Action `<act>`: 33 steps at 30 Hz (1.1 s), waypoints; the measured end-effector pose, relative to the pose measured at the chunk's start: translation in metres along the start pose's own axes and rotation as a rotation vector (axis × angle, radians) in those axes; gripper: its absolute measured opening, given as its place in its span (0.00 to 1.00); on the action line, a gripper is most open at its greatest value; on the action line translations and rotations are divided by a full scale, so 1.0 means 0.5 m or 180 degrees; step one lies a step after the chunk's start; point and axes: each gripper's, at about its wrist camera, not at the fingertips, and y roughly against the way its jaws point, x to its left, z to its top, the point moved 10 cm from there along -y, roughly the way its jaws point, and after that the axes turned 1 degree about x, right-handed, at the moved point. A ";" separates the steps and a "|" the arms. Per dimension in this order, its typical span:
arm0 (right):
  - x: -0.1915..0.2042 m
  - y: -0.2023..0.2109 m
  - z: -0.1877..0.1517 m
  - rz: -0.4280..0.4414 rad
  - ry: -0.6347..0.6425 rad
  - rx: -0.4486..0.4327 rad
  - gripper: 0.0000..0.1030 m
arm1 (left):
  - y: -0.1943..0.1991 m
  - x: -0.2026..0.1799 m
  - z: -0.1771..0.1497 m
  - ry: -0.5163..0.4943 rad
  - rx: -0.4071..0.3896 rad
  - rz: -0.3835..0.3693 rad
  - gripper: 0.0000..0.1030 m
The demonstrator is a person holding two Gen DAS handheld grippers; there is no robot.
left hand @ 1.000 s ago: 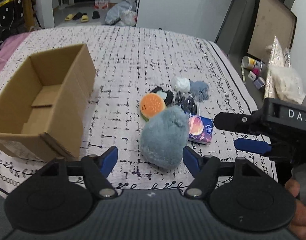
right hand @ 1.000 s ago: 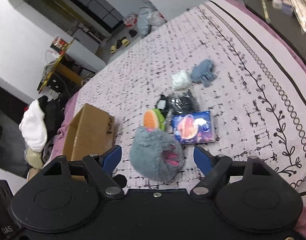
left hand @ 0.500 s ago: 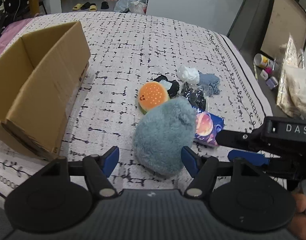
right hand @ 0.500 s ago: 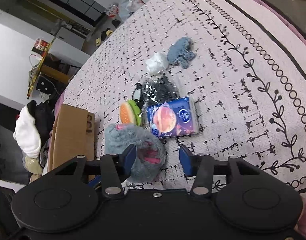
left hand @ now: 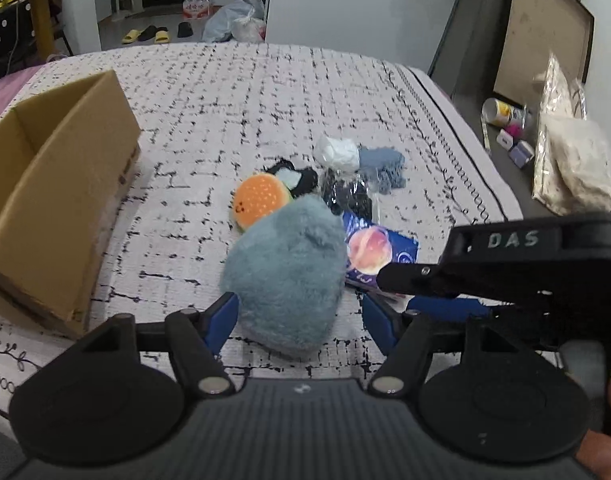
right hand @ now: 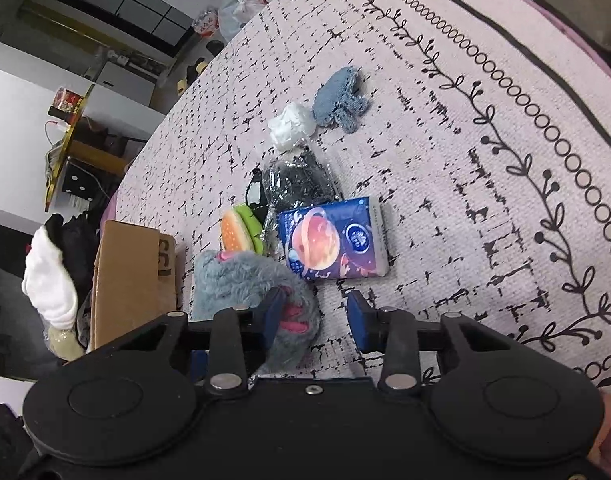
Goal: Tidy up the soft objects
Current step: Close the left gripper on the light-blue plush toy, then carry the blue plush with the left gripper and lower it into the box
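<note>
Left wrist view: fluffy grey-blue plush toy [left hand: 287,276] lies on the patterned white bedspread [left hand: 241,92], near edge of the pile, sitting between the spread blue fingers of the left gripper [left hand: 297,318]. Left pad touches the fur, right pad stands apart, so not pinched yet; I'd say it's lined up to grab the plush for the open brown cardboard box [left hand: 45,196] to the left.

Right gripper [right hand: 311,314] is also spread, holding nothing. Its left finger presses the plush's pink-pawed side, probably steadying it or about to take the blue tissue pack with a planet print [right hand: 331,238] just beyond.

Count on the bed:
- 1 plush
- 1 orange burger-shaped squishy [left hand: 259,202]
- 1 tissue pack
- 1 clear bag of dark fabric [right hand: 299,178]
- 1 white crumpled wad [right hand: 291,126]
- 1 blue knitted piece [right hand: 341,98]
- 1 small black item [left hand: 301,176], kind unclear
- 1 box, inside mostly hidden.
</note>
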 end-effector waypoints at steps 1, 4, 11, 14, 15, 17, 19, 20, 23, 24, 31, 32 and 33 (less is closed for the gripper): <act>0.001 0.000 0.001 0.0000 0.0006 -0.0004 0.36 | -0.010 0.002 -0.003 -0.0014 0.0022 0.0035 0.66; 0.001 -0.003 0.000 -0.0003 0.0006 -0.0002 0.36 | -0.031 0.023 -0.003 0.0095 0.0063 0.0100 0.64; 0.034 -0.028 -0.011 0.0055 0.0168 0.0110 0.36 | -0.021 0.077 0.012 0.0362 -0.0021 0.0100 0.40; 0.047 -0.033 -0.011 0.0119 0.0190 0.0121 0.36 | -0.012 0.097 0.022 0.0481 -0.0051 0.0049 0.33; 0.052 -0.036 -0.012 0.0149 0.0193 0.0132 0.36 | -0.008 0.101 0.025 0.0507 -0.0066 0.0034 0.33; 0.063 -0.043 -0.016 0.0197 0.0223 0.0167 0.36 | -0.001 0.111 0.032 0.0550 -0.0103 -0.0022 0.31; 0.073 -0.049 -0.018 0.0216 0.0267 0.0189 0.36 | 0.003 0.121 0.035 0.0647 -0.0102 -0.0102 0.30; 0.077 -0.050 -0.019 0.0225 0.0275 0.0196 0.36 | 0.006 0.128 0.036 0.0695 -0.0093 -0.0128 0.30; 0.090 -0.053 -0.024 0.0285 0.0286 0.0204 0.36 | 0.017 0.139 0.038 0.0770 -0.0084 -0.0201 0.29; 0.094 -0.054 -0.026 0.0289 0.0289 0.0206 0.36 | 0.020 0.142 0.038 0.0796 -0.0074 -0.0239 0.29; 0.126 -0.040 -0.044 0.0381 0.0444 0.0180 0.32 | 0.046 0.148 0.037 0.0934 0.0015 -0.0511 0.29; 0.129 -0.037 -0.047 0.0370 0.0477 0.0161 0.24 | 0.053 0.146 0.039 0.0922 0.0007 -0.0544 0.29; 0.133 -0.034 -0.051 0.0384 0.0495 0.0166 0.21 | 0.062 0.145 0.042 0.0904 -0.0008 -0.0551 0.29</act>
